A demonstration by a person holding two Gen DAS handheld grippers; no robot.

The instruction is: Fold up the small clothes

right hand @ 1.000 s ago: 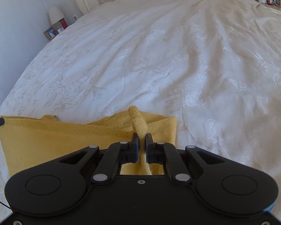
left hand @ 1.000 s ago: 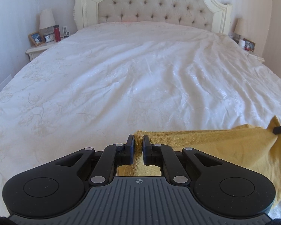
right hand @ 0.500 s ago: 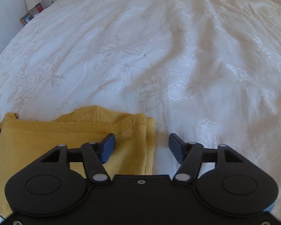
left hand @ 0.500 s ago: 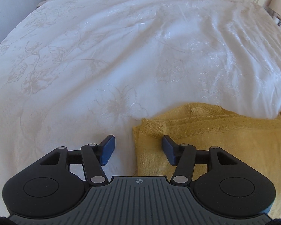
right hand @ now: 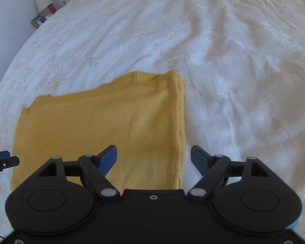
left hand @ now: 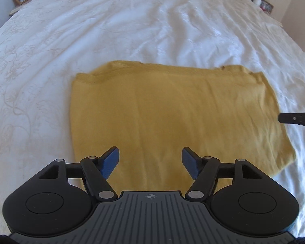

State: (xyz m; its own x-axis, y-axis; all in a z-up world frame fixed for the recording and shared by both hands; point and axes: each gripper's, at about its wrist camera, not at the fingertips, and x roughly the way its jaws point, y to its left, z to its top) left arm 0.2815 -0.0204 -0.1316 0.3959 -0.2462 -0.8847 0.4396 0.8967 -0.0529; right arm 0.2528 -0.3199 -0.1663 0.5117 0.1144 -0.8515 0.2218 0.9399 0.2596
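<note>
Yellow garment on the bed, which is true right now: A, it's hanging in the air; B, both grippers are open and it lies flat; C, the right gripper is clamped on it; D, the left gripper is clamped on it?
B: the left gripper and right gripper both stand open, with the yellow garment lying flat on the white bedspread.

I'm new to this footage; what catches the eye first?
A yellow cloth lies folded flat on the white bed, near its foot. Both tongs, left and right, hover open over its near edge, holding nothing.
</note>
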